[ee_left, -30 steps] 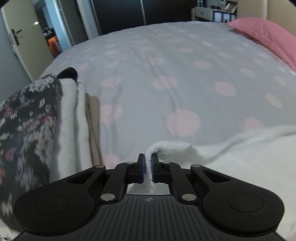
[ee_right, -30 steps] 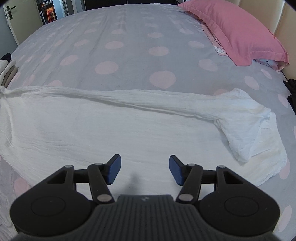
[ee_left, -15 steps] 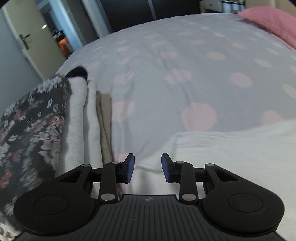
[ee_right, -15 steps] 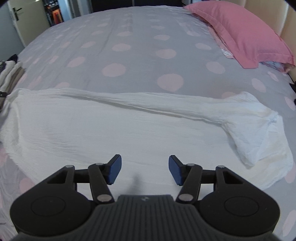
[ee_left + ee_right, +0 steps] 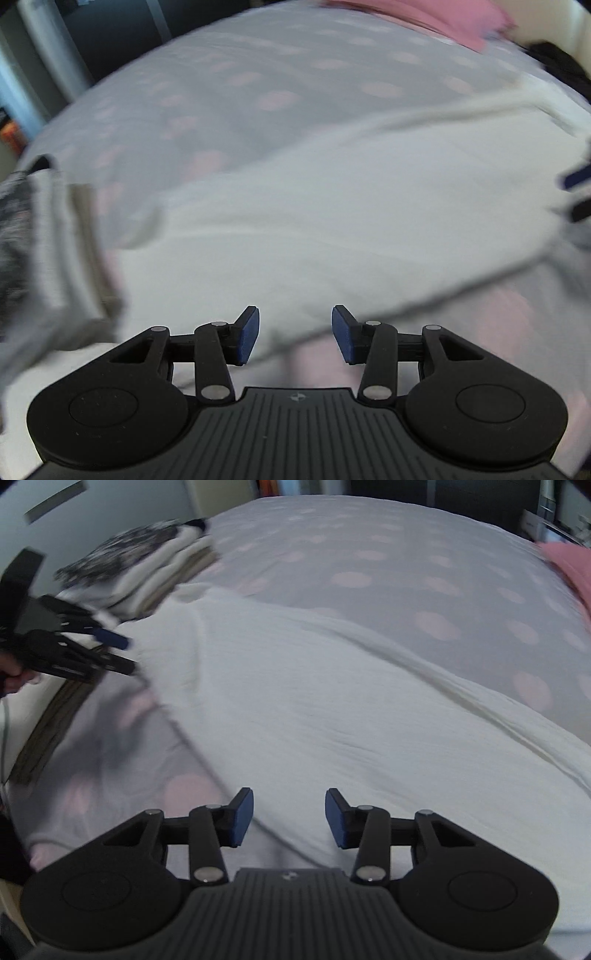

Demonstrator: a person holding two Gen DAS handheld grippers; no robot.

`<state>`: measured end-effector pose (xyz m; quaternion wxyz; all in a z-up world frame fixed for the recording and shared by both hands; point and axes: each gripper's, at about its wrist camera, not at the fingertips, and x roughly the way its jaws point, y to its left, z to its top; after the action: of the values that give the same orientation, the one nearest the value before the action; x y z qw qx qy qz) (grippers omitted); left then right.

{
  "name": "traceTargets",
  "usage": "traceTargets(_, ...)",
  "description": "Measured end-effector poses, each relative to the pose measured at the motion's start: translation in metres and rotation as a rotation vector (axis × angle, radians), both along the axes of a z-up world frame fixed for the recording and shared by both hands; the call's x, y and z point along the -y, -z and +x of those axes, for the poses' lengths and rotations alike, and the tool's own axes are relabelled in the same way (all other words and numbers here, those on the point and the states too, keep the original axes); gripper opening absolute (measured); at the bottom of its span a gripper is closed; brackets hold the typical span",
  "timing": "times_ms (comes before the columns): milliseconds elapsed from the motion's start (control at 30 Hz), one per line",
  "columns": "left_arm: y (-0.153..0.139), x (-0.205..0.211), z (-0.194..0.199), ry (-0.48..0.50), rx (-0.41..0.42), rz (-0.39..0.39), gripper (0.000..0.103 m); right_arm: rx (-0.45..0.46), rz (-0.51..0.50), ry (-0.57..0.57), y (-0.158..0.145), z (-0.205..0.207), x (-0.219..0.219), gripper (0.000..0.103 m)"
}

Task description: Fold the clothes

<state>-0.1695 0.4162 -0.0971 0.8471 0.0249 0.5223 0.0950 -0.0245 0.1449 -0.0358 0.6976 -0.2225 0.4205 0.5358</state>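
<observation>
Garment [image 5: 332, 686] lies spread flat on the dotted bedspread [image 5: 369, 554], white, long axis running from the stack of folded clothes [image 5: 147, 565] on your left twd the pink pillow [image 5: 569, 565] on your right; its near hem runs just ahead of both tools. Your right gripper [image 5: 289, 821] sits w/ fingers apart, nothing between them, the hem crossing right under its tips. Your left gripper [image 5: 295, 334] is likewise spread and holding nothing, over the cloth's near edge at the stack end; left view is blurred, so exact contact can't be told. Judgement: each tool is nearest its own end of the hem, so a lengthwise fold away from you suits both; the stack end crowds the pile, so keep the left clear of it.
</observation>
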Motion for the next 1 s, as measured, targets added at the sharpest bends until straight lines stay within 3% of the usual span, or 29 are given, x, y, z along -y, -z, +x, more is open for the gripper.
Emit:
traceTargets(167,0.029,0.033,0.007,0.149,-0.052,-0.028,0.041,0.005,-0.006,-0.135,0.01,-0.028,-0.037,0.046)
traceTargets(333,0.052,0.044,0.012,0.193,0.004,-0.014,0.041,0.039,-0.03,-0.213,0.025,-0.038,-0.065,0.046)
traceTargets(367,0.054,0.045,0.014,0.205,0.017,-0.018,0.041,0.054,-0.035,-0.226,0.027,-0.039,-0.07,0.043)
traceTargets(467,0.051,0.046,0.019,0.223,0.058,-0.017,0.041,0.094,-0.041,-0.241,0.027,-0.033,-0.077,0.013)
traceTargets(633,0.047,0.056,0.023,0.263,0.101,-0.01,0.041,0.108,0.014,-0.156,0.009,-0.011,-0.083,0.002)
traceTargets(833,0.052,0.073,0.029,0.337,0.108,0.036,0.042,0.083,0.073,-0.112,-0.011,0.0,-0.083,0.003)
traceTargets(933,0.051,0.079,0.031,0.368,0.118,0.04,0.042,-0.003,0.027,-0.161,0.0,-0.005,-0.084,0.014)
traceTargets(1000,0.046,0.079,0.03,0.379,0.134,0.011,0.042,-0.002,-0.01,-0.22,0.009,-0.015,-0.084,0.035)
